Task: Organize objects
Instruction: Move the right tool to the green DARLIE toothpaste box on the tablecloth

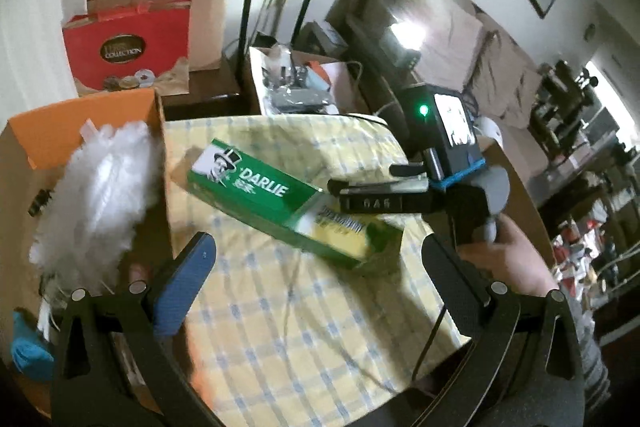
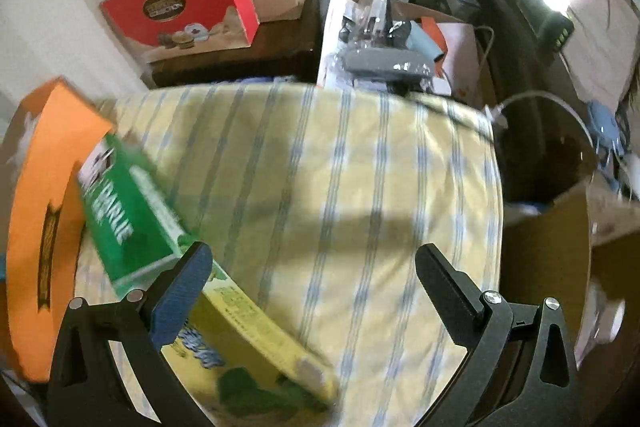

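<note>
A green and yellow Darlie toothpaste box (image 1: 280, 199) lies on the yellow checked cloth (image 1: 288, 327). In the right wrist view the toothpaste box (image 2: 168, 263) lies low at the left, partly under the left finger (image 2: 180, 299). My right gripper (image 2: 312, 291) is open, jaws wide apart, with nothing between them. In the left wrist view the right gripper (image 1: 360, 195) hovers over the box's yellow end, its fingers seen side-on. My left gripper (image 1: 316, 279) is open and empty above the cloth, near the box.
An orange-sided cardboard box (image 1: 84, 131) with a white feathery thing (image 1: 100, 187) stands left of the cloth. Red gift boxes (image 1: 128, 47) and cardboard cartons sit behind. A box of clutter (image 2: 392, 39) is at the cloth's far edge. An open carton (image 2: 552, 195) stands to the right.
</note>
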Demonstrator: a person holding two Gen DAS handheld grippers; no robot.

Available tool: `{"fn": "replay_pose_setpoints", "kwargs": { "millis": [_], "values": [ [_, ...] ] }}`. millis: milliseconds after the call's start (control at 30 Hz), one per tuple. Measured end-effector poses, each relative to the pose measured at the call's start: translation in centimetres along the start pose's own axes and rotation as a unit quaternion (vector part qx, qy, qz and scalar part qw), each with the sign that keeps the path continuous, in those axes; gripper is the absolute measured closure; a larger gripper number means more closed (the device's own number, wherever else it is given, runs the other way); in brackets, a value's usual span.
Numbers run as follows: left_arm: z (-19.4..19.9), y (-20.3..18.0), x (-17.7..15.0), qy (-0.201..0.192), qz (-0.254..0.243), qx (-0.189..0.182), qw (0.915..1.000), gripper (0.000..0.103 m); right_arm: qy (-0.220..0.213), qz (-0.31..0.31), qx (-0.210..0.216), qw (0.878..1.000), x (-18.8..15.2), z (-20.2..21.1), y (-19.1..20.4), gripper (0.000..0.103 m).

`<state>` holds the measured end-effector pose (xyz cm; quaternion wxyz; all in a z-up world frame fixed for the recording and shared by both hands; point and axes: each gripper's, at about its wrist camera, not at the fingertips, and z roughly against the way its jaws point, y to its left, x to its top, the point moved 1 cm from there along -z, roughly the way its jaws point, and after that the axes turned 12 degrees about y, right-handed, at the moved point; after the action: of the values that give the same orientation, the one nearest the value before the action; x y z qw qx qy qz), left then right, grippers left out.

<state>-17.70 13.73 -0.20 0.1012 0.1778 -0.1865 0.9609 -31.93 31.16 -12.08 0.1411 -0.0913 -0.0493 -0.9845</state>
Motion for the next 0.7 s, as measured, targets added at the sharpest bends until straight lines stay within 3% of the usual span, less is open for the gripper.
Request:
{"fn": "replay_pose_setpoints", "kwargs": {
  "millis": [200, 533, 700],
  "values": [
    [0.5, -0.6, -2.3, -0.004, 0.01, -0.011, 0.9999, 0.0, -0.019, -0.015, 0.024, 0.999, -4.8, 0.6, 0.9, 0.0],
    [1.9, 1.6, -5.6, -0.027, 0.051, -0.012, 0.9983, 0.0, -0.113, -0.013, 0.061, 0.992, -11.3, 5.7, 3.9, 0.0],
    [1.6, 2.7, -6.1, -0.02, 0.068, -0.014, 0.9974, 0.0, -0.131, 0.024, 0.038, 0.99, -13.3, 5.8, 7.1, 0.0]
  ]
}}
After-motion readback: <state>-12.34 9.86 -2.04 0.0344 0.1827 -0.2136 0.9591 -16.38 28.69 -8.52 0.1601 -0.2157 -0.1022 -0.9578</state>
